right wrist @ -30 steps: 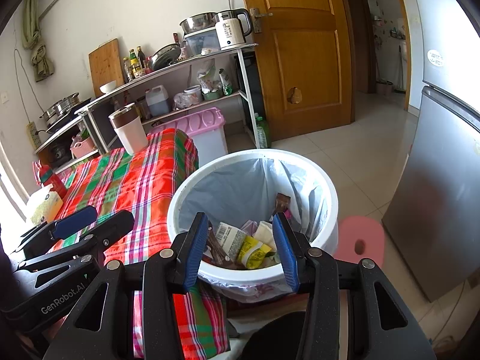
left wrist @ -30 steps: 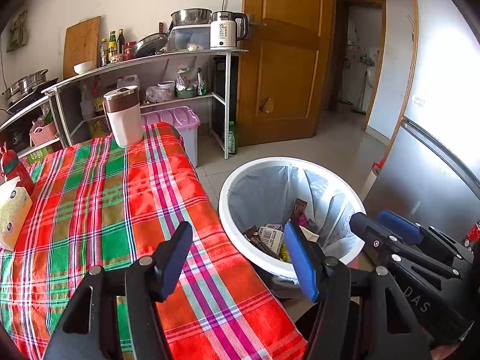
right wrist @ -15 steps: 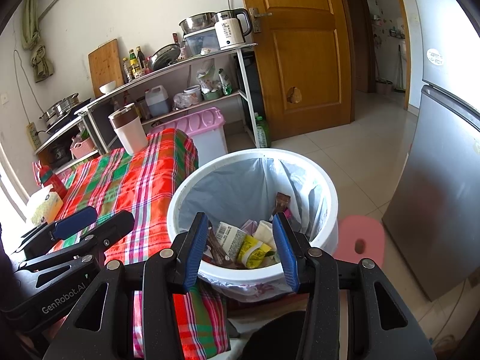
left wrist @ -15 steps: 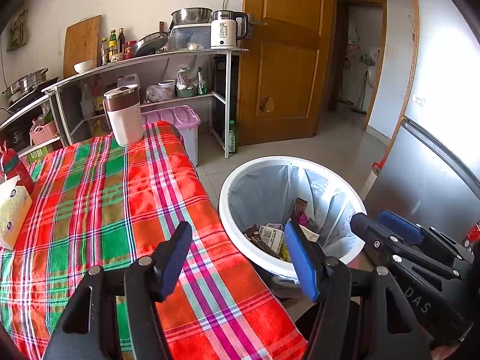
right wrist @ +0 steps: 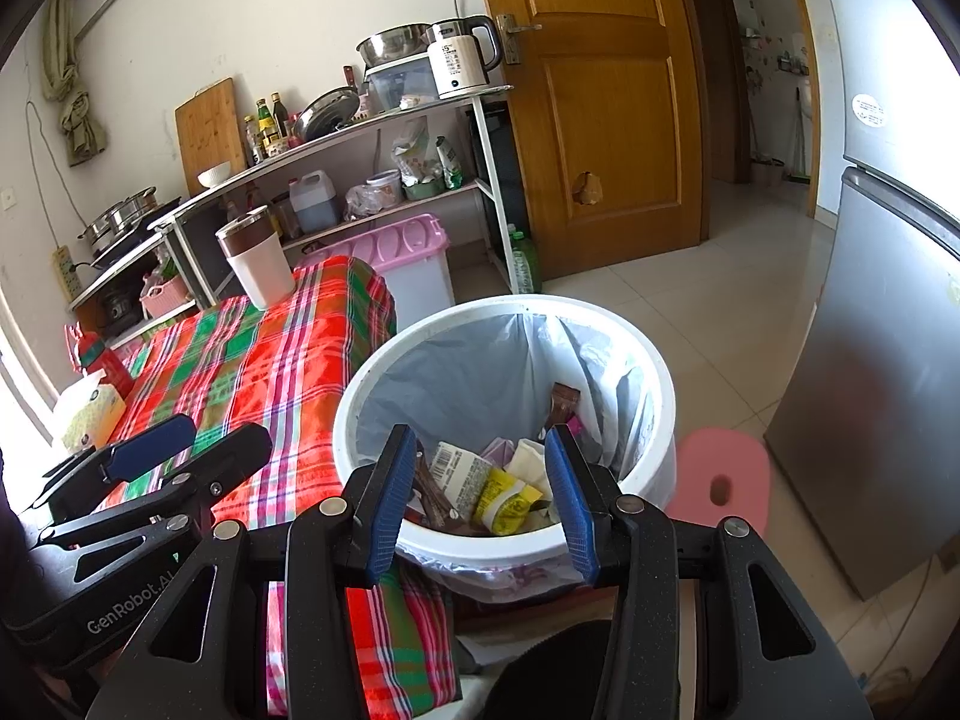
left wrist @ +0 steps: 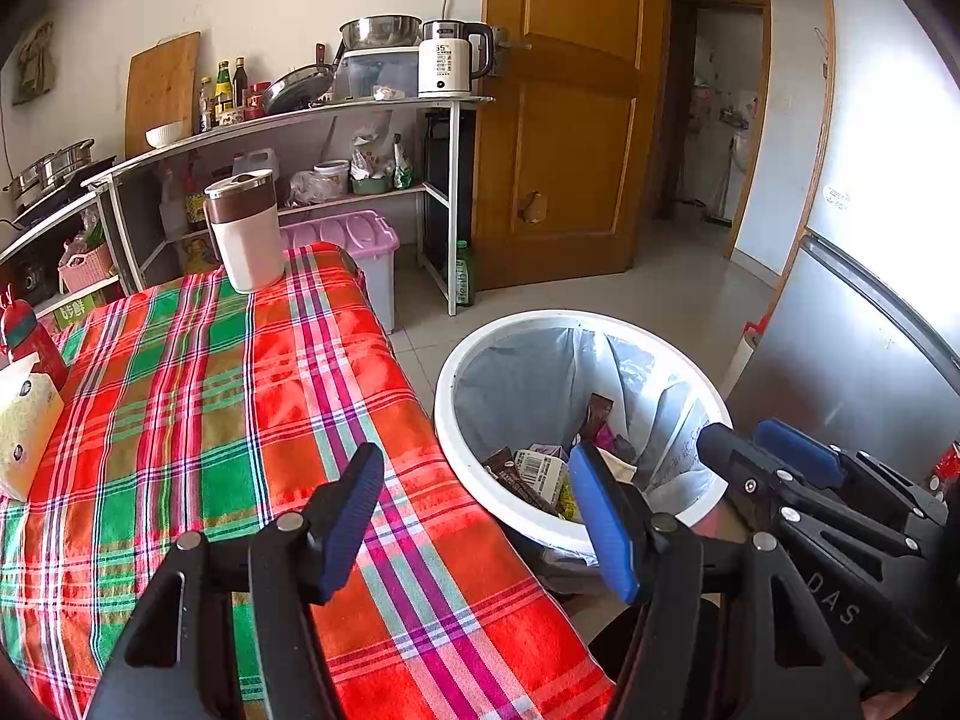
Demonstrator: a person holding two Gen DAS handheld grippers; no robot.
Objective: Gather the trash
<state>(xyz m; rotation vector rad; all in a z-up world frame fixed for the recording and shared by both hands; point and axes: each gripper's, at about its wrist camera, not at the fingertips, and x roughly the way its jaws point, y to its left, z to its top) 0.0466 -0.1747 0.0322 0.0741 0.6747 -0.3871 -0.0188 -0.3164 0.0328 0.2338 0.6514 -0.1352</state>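
A white trash bin [left wrist: 447, 432] with a grey liner stands on the floor beside the table; it also shows in the right wrist view [right wrist: 654, 372]. Several wrappers and cartons [right wrist: 480, 480] lie in its bottom. My left gripper [left wrist: 477, 516] is open and empty, above the table's near right edge by the bin. My right gripper [right wrist: 480, 486] is open and empty, above the bin's near rim. Each gripper appears at the side of the other's view.
The table carries a red and green plaid cloth [left wrist: 198, 396], a white and brown jug [left wrist: 243, 228], a tissue pack [left wrist: 21, 426] and a red bottle [left wrist: 30, 330]. A pink stool [right wrist: 720, 480] and a grey fridge [right wrist: 888, 396] stand right of the bin. Shelves line the back wall.
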